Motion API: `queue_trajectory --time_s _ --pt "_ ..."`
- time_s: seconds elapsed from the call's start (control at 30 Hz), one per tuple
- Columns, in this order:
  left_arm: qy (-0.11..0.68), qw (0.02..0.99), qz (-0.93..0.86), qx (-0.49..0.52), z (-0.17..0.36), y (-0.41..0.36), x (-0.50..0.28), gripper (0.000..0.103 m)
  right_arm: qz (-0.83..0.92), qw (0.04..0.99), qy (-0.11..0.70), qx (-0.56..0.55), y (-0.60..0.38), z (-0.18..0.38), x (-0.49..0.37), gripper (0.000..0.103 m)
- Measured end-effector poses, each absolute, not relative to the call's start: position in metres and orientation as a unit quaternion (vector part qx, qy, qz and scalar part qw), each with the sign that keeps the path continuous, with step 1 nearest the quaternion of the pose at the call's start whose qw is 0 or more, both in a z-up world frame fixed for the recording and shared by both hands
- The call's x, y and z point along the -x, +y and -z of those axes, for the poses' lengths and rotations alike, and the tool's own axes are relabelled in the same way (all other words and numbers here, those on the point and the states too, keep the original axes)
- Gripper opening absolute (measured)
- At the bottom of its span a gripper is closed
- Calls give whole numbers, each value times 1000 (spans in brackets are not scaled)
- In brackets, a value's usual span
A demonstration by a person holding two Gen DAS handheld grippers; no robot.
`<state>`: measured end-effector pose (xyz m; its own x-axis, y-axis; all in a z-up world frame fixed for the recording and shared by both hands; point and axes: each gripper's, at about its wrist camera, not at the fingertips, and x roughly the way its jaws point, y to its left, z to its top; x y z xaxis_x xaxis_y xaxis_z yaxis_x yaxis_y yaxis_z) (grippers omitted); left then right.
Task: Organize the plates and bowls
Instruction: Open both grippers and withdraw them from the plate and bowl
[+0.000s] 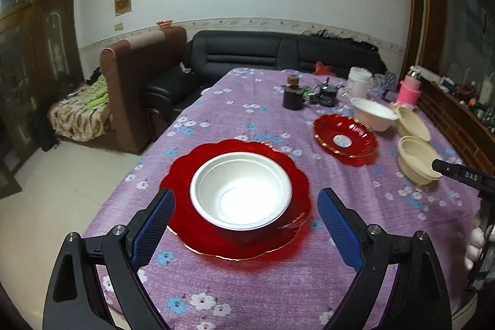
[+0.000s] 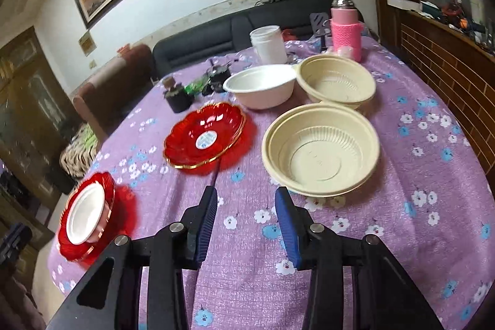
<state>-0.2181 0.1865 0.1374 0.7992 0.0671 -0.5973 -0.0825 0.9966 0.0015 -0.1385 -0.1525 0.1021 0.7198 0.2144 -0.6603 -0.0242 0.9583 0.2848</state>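
Note:
A white bowl (image 1: 241, 190) sits in a red scalloped plate (image 1: 185, 169) on the purple flowered tablecloth. My left gripper (image 1: 246, 194) hangs open just short of them, its blue pads wide to either side and touching nothing. To the right lie an empty red plate (image 1: 345, 139), another white bowl (image 1: 372, 113) and two cream bowls (image 1: 416, 158). In the right wrist view my right gripper (image 2: 246, 190) is open and empty over bare cloth. The near cream bowl (image 2: 321, 150) lies just ahead to its right and the empty red plate (image 2: 204, 135) ahead to its left.
At the table's far end stand a pink flask (image 2: 345, 27), a white jar (image 2: 269, 45), a dark corked bottle (image 1: 293, 96) and small black items. A second cream bowl (image 2: 335, 81) and the white bowl (image 2: 260, 85) sit before them. Sofas lie beyond; a wooden cabinet runs along the right.

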Motion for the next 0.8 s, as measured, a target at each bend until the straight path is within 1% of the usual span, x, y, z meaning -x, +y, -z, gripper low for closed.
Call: queue_trajectory --time_s 0.27,0.47,0.57,0.67,0.8 --pt "347 935 -76 -19 -125 175 199 93 -110 899 406 -124 -119 -67 123 43" --pt "357 930 -75 -35 -117 164 191 93 -121 891 419 -126 -115 -54 116 43" --pt "363 928 -71 -38 -114 160 186 93 -117 887 426 -135 -119 -49 112 45" --pt "373 926 -49 -28 -111 160 181 93 -109 884 430 -149 -125 -48 105 46" --pt "394 919 -9 10 -117 163 161 93 -93 879 430 -185 -129 -49 83 47"
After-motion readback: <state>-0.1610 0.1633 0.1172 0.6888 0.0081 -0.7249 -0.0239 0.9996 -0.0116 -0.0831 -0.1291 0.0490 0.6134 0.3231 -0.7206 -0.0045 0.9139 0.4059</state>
